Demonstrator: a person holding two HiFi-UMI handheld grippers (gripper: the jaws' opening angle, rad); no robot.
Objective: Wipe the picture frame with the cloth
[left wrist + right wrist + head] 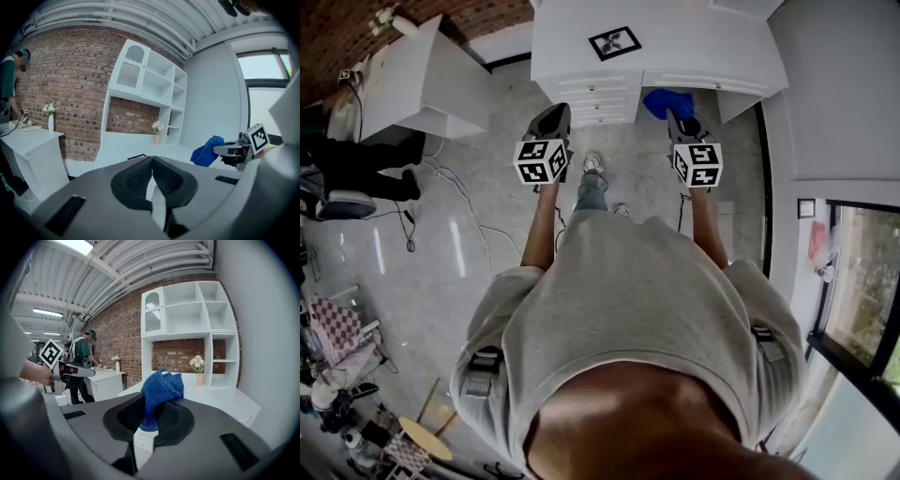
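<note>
White desk (694, 47) at twelve o'clock bears the picture frame (614, 42) — wiping looks not started. The right gripper (151, 411) pinches the blue cloth (161, 387); the left gripper (152, 164) is closed on nothing.

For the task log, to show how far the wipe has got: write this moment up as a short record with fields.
left gripper: jaws together, nothing between them
right gripper: shut on the blue cloth
picture frame: lying flat on the white desk, nothing touching it
grippers: both in the air in front of the desk
cloth to frame: apart, no contact
task stage: cloth in hand, wiping not yet begun
</note>
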